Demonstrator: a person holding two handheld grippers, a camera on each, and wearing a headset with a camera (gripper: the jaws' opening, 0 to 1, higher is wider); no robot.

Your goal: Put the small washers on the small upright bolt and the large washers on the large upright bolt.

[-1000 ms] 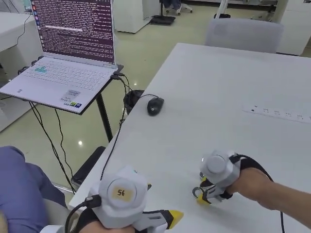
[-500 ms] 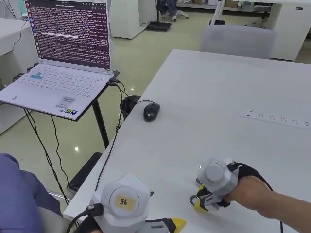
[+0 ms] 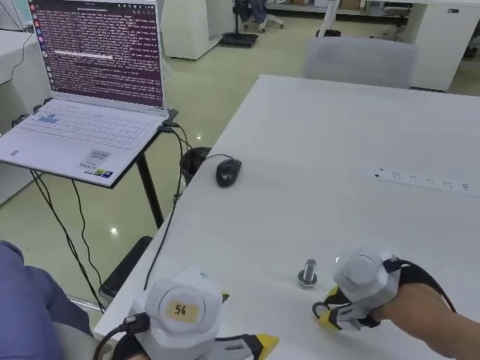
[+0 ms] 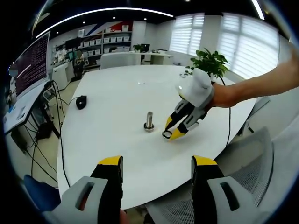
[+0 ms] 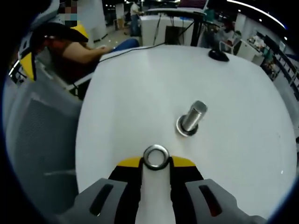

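An upright steel bolt (image 3: 307,271) stands on the white table (image 3: 337,150), with what looks like a washer around its foot (image 5: 187,128). My right gripper (image 3: 323,314) is just right of and nearer than the bolt, shut on a metal washer (image 5: 156,156) held at its yellow tips. The left gripper view shows that washer (image 4: 167,134) close beside the bolt (image 4: 149,121), low over the table. My left gripper (image 4: 156,163) hovers open at the near table edge with nothing between its fingers; it also appears low in the head view (image 3: 255,346).
A black mouse (image 3: 229,172) and its cable lie near the table's left edge. A white power strip (image 3: 420,180) runs along the right. An open laptop (image 3: 82,127) sits on a stand off the table's left. A grey chair (image 3: 360,60) stands at the far end.
My right gripper has shifted to the right with the washer, uncovering the bolt it was hiding. The head camera has also moved a little.
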